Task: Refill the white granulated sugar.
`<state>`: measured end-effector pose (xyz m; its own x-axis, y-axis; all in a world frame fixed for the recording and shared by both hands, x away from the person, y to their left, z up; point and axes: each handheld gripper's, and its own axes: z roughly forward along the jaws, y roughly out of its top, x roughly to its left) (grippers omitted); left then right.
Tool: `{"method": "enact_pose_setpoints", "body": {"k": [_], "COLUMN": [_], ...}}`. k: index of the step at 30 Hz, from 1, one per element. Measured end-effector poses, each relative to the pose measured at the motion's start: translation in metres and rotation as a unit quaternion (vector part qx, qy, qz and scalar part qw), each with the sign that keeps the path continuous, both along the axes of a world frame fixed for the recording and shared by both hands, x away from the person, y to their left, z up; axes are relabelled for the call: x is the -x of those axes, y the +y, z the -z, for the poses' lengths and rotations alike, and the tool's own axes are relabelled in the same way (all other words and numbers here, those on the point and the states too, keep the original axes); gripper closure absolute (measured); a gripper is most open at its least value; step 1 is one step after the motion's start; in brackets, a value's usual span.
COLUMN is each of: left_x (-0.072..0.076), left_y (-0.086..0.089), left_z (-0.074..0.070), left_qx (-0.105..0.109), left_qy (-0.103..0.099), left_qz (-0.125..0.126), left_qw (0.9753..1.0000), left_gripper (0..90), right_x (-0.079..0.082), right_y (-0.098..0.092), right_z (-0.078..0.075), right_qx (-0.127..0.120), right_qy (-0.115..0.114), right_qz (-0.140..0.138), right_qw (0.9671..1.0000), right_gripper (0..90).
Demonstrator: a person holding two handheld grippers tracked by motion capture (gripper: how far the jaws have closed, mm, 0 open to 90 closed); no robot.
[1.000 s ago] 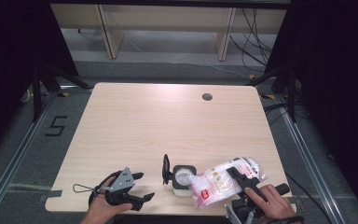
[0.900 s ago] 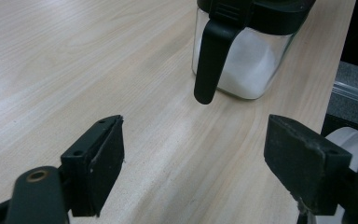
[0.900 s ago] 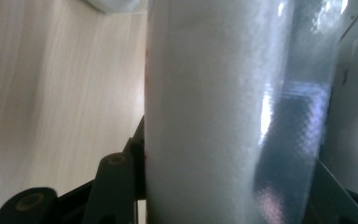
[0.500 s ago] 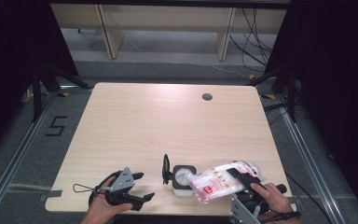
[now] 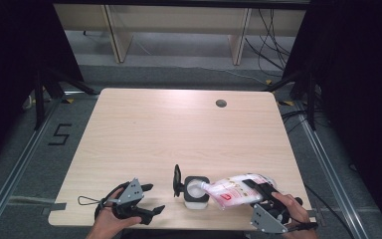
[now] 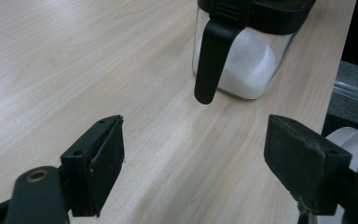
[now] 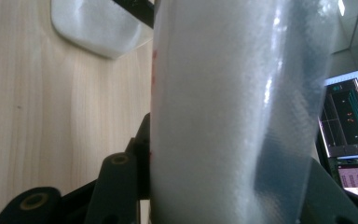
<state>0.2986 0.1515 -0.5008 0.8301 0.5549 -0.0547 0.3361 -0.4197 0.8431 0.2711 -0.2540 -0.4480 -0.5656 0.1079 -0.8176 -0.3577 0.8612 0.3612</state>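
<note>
White granules are what you are dealing with. In the high view, your right hand-held gripper (image 5: 258,191) is clamping a refill pouch (image 5: 236,189) tipped on its side, spout over the mouth of the open jar (image 5: 196,193) at the near edge of the worktop (image 5: 179,129). Your left hand-held gripper (image 5: 146,199) is resting wide open and empty, left of the jar.

In the left gripper view, the jar (image 6: 242,65) is showing what the overhead cannot: it is already partly filled, with its black flip lid (image 6: 209,60) hanging down the side.

In the right gripper view, the pouch (image 7: 237,112) is pinched between the jaws, the jar (image 7: 98,28) lying beyond.

With nothing steadying the jar, a nudge from the spout could slide or tip it off the near edge, and tilting further could send granules onto the worktop.
</note>
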Motion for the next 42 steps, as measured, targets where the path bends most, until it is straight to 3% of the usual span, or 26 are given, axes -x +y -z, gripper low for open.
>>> {"method": "enact_pose_setpoints", "body": {"k": [6,7,8,9,10,11,13,15,16,18,24,27,31,34,36,37,38,41,42], "left_x": [0.0,0.0,0.001,0.001,0.001,0.0,0.0,0.001,0.001,0.001,0.001,0.0,0.0,-0.001,-0.001,-0.001,-0.002,-0.001,-0.001], "left_y": [0.001,0.001,0.0,0.0,0.0,0.002,0.001,0.0,0.001,0.001,0.0,0.001,0.0,0.001,0.001,0.002,0.002,0.002,0.001], "left_z": [-0.001,-0.001,-0.001,-0.001,-0.001,-0.001,-0.001,-0.001,-0.002,-0.002,-0.001,-0.001,-0.001,-0.002,-0.001,-0.002,-0.002,-0.002,-0.001], "left_qx": [-0.003,-0.003,0.003,0.007,0.004,-0.011,0.001,0.006,0.002,0.002,0.008,0.001,0.007,-0.007,-0.004,-0.004,-0.006,-0.004,-0.003], "left_qy": [0.0,0.001,0.002,0.001,-0.001,-0.003,0.001,0.003,0.002,0.001,0.004,0.001,0.001,-0.002,-0.001,-0.002,-0.009,-0.003,0.0], "left_qz": [0.0,0.0,-0.002,-0.002,0.001,0.002,0.0,-0.005,-0.002,-0.002,-0.003,-0.001,-0.002,0.0,0.001,0.001,0.007,0.001,0.0], "left_qw": [1.0,1.0,1.0,1.0,1.0,0.9999,1.0,1.0,1.0,1.0,1.0,1.0,1.0,1.0,1.0,1.0,0.9999,1.0,1.0], "left_gripper": [19.8,19.9,19.9,19.9,19.9,19.9,19.9,19.9,19.9,19.9,19.9,19.9,19.9,20.0,20.0,20.0,20.0,20.0,20.0], "right_x": [-0.003,-0.002,-0.004,-0.005,-0.005,-0.006,-0.006,-0.009,-0.008,-0.011,-0.017,-0.021,-0.028,-0.032,-0.037,-0.038,-0.04,-0.047,-0.049], "right_y": [0.0,-0.001,-0.001,-0.001,-0.002,-0.002,-0.002,-0.004,-0.005,-0.007,-0.011,-0.011,-0.011,-0.012,-0.012,-0.012,-0.012,-0.01,-0.009], "right_z": [0.001,0.002,0.002,0.003,0.003,0.004,0.004,0.002,0.004,0.003,0.004,0.004,0.005,0.006,0.007,0.008,0.008,0.011,0.012], "right_qx": [-0.029,-0.039,-0.037,-0.043,-0.046,-0.048,-0.056,-0.056,-0.077,-0.093,-0.113,-0.122,-0.147,-0.187,-0.194,-0.202,-0.202,-0.21,-0.21], "right_qy": [0.013,0.028,0.019,0.028,0.035,0.031,0.041,0.035,0.048,0.055,0.066,0.071,0.081,0.102,0.105,0.112,0.112,0.121,0.118], "right_qz": [-0.003,0.002,-0.002,0.003,0.004,0.005,0.009,0.003,0.013,0.016,0.023,0.021,0.029,0.037,0.035,0.04,0.039,0.042,0.038], "right_qw": [0.9995,0.9989,0.9991,0.9987,0.9983,0.9983,0.9975,0.9978,0.9958,0.994,0.9912,0.9898,0.9853,0.9763,0.9747,0.9721,0.9721,0.9692,0.9698], "right_gripper": [58.0,58.0,58.1,58.2,58.3,58.3,58.5,58.6,58.7,58.8,59.4,59.5,59.8,60.0,60.1,60.2,60.2,60.3,60.4]}}
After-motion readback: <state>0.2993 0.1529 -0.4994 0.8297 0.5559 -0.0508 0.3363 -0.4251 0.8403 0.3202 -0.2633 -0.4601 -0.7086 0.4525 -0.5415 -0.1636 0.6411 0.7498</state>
